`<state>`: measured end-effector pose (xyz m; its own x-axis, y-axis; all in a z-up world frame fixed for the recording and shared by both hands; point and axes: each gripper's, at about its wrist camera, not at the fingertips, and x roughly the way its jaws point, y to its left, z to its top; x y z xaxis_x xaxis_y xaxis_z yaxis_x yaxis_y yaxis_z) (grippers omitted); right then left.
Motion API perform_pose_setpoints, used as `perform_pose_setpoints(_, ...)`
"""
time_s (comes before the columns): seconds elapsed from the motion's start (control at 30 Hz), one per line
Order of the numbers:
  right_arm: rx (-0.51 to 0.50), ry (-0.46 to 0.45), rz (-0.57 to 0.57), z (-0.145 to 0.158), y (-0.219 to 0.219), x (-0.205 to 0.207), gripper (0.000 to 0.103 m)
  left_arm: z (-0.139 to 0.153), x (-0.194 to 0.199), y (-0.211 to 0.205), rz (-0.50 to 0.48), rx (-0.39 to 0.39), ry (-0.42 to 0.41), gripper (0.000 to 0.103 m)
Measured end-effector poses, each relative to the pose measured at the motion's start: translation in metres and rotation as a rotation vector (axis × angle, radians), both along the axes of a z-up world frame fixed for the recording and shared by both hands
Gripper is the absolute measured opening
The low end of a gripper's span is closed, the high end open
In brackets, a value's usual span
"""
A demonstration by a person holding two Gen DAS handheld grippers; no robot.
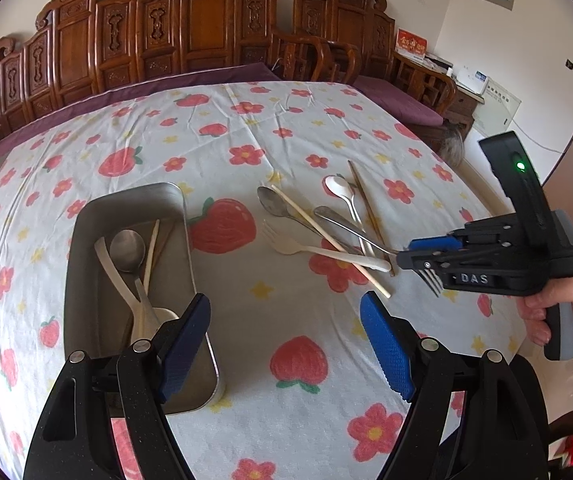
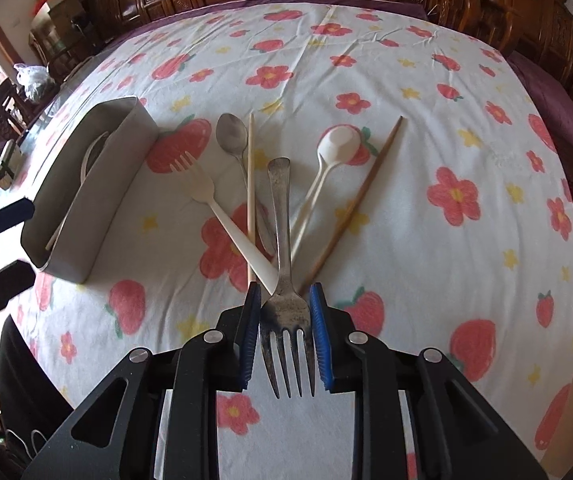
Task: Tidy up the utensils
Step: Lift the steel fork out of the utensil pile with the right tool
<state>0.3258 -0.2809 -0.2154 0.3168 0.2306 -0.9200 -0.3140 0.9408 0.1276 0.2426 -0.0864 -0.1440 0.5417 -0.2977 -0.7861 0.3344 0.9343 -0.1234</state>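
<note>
Your right gripper [image 2: 284, 330] grips the metal fork [image 2: 284, 312] by its head, handle still in the pile; lift clear, then carry to the steel tray [image 2: 86, 196]; left gripper [image 1: 286, 344] hangs released

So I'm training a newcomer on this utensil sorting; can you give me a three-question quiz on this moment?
1. True or false: the right gripper is shut on the metal fork.
2. What does the left gripper hold? A) chopstick B) spoon C) nothing
3. Name the container that already holds sorted utensils.

Key: 1 true, clamped at the head. 2 C, jaws open and empty. 3 the metal tray, with a metal spoon inside.
</note>
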Motion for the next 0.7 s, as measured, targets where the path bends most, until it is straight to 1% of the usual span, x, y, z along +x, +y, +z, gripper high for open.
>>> perform_pose_setpoints(0.07, -0.02, -0.001, 0.004, -0.004, -0.005, -0.008, 0.027, -0.003, 0.001, -0.005, -0.008, 0.003, 0.007, 0.074)
perform_pose_setpoints(0.2, -0.037, 0.013, 0.004, -0.022, -0.017, -0.02, 0.027, -0.009, 0.002, -0.018, -0.023, 0.013, 0.019, 0.074)
perform_pose_setpoints(0.27, -0.02, 0.007, 0.0, -0.023, -0.021, -0.022, 0.027, -0.01, 0.002, -0.023, -0.029, 0.018, 0.021, 0.074)
perform_pose_setpoints(0.33, -0.034, -0.001, 0.013, -0.023, -0.02, -0.023, 0.027, -0.012, 0.001, -0.027, -0.032, 0.023, 0.024, 0.074)
perform_pose_setpoints(0.7, -0.106, -0.023, 0.072, -0.025, -0.004, -0.005, 0.03, -0.013, 0.0, -0.03, -0.031, 0.038, 0.031, 0.074)
